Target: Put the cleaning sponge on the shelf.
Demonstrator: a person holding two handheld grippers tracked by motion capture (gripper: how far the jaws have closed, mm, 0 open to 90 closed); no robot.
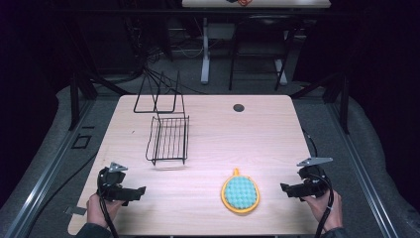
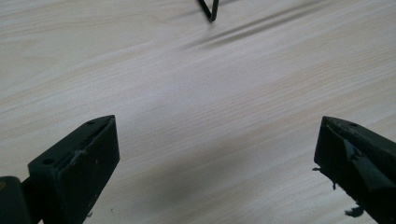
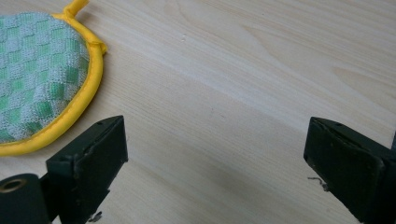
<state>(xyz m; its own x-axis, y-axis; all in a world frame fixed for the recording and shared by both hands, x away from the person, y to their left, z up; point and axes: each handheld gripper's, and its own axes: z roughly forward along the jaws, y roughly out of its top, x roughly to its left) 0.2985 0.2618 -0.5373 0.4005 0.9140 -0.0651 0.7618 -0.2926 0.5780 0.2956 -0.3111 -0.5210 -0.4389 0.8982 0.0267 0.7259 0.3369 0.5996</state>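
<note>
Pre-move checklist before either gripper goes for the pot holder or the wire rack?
1. Left gripper open, nothing between its jaws: ok.
2. Right gripper open, nothing between its jaws: ok.
3. Pot holder lies flat on the table, loop toward the far side, free of both grippers: ok.
4. Bare table between the right gripper and the pot holder: ok.
5. Wire rack stands on the table, apart from the pot holder: ok.
6. Whether the rack is steady or joined to the wire frame behind it: cannot tell.
</note>
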